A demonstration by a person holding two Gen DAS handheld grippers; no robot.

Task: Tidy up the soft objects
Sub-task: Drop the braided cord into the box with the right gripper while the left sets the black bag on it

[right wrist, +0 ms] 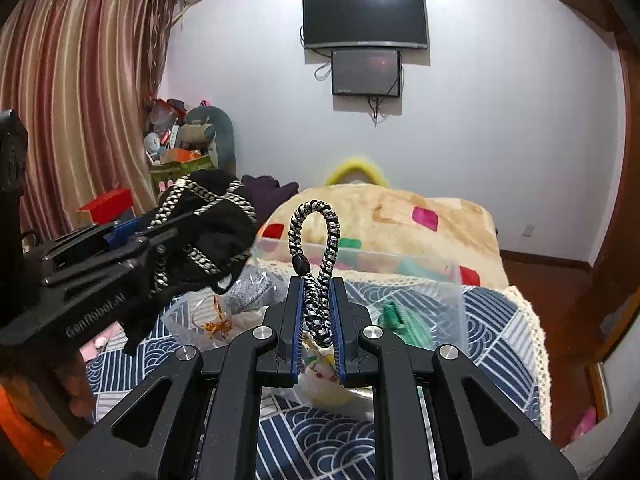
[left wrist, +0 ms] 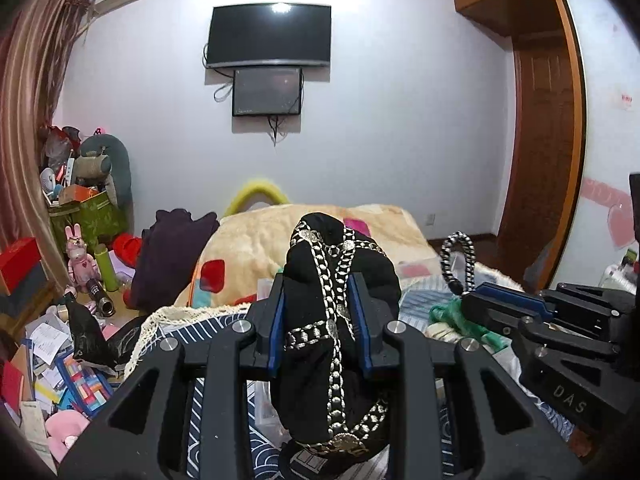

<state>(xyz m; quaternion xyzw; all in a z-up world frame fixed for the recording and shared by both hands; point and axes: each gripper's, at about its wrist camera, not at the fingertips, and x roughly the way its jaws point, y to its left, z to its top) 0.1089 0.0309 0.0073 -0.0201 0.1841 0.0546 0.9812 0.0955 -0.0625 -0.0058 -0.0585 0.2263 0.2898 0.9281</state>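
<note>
The black soft cloth with silver chain print [left wrist: 336, 320] is held above the bed, clenched in the left claw [left wrist: 318, 320]. The right claw [right wrist: 316, 312] grips a black-and-white braided cord loop [right wrist: 316, 240], also in the air. Both should be lowered slowly and released only inside the clear plastic box [right wrist: 452, 280] below. The box already holds a green cloth item [right wrist: 404, 320] and pale fabrics.

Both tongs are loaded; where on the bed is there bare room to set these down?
Bare quilt shows right of the clear plastic bin, up to the lace edge. Another patch lies in front of the bin. The bin itself is crowded; the beige blanket fills the far end.
</note>
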